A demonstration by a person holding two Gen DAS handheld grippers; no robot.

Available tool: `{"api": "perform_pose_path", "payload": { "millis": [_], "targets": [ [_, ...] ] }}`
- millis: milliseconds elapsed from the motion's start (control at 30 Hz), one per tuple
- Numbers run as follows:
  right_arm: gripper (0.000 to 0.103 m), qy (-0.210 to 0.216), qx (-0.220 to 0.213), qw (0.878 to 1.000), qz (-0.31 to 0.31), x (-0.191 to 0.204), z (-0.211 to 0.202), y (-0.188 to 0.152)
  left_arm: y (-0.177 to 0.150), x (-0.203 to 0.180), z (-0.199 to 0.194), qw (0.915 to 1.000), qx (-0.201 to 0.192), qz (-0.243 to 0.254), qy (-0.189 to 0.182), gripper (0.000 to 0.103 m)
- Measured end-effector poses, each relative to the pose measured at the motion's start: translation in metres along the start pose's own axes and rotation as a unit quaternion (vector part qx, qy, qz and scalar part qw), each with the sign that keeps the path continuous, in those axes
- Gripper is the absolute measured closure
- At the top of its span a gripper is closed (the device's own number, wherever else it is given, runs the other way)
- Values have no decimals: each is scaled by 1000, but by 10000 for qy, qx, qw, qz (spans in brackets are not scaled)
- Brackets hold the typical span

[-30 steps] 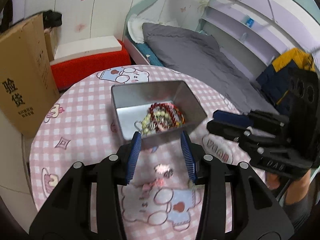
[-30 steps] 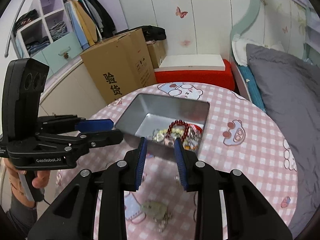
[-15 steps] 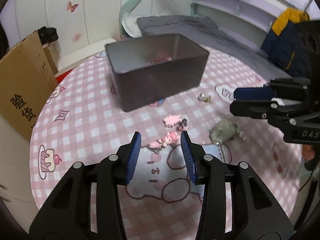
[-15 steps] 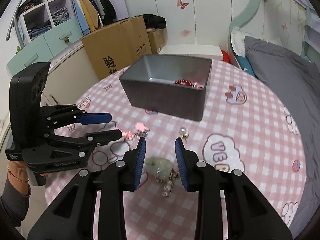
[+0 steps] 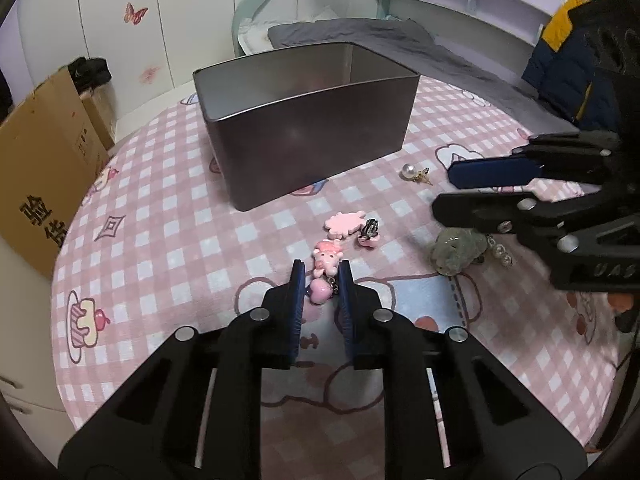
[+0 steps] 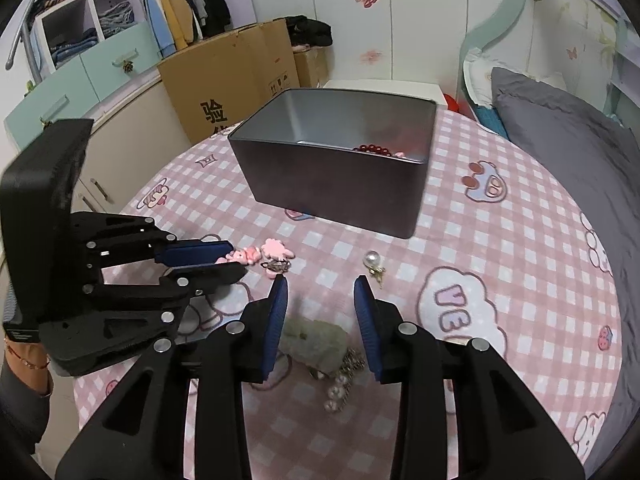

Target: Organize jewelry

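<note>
Charm [image 5: 325,269], pink and small, looks light, hard and slippery; grip its round bead end. It lies mid-table before the tin [image 5: 308,128], between the left claw's [image 5: 320,280] narrowed, unclosed jaws. Right claw [image 6: 321,292], wide open and empty, hovers over the jade pendant [image 6: 316,340].

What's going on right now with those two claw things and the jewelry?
Left gripper closing around pink charm, grip unconfirmed. Right gripper open over green pendant. Pearl earring loose; tin unobstructed.
</note>
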State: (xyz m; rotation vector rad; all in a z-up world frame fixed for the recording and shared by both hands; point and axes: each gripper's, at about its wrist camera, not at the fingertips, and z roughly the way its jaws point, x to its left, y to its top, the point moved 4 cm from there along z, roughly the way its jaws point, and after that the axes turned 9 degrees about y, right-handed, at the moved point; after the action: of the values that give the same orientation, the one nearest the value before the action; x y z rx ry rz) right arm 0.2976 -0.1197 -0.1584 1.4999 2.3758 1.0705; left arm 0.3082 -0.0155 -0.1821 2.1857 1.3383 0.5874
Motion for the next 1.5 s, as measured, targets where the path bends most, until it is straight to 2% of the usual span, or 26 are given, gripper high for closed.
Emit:
{"api": "perform_pose_path", "payload": {
  "millis": [167,533,633,767,900,1000,1267,1500],
  "targets": [
    [67,-13,132,9999,-85,6,18,3,-2,14,-4,9997,2,-240,-50,87],
    [66,-293,298,9976,-549,25,50,11,12,39,-32,9969,-347,-653,-283,87],
    [84,-380,317,9959,-757,30,51,10,16,42,-35,9961,-403,-704,-352,87],
    [84,-537,413,9924,-1028,35,50,7,24,43,-40,9946,-484,-768,-499,87],
    [84,-456,466,9925,-1035,32,43,6,35,41,-46,9933,-574,-796,-613,87],
    [84,-273,310,9953,-876,26,24,12,47,40,-50,9919,-642,-833,-714,87],
    [84,-106,-392,9981,-472,8,-27,57,89,39,-53,9890,-746,-938,-865,86],
    [84,-106,-519,9986,-85,-15,-23,84,112,40,-21,9881,-392,-1110,-991,86]
  ]
}}
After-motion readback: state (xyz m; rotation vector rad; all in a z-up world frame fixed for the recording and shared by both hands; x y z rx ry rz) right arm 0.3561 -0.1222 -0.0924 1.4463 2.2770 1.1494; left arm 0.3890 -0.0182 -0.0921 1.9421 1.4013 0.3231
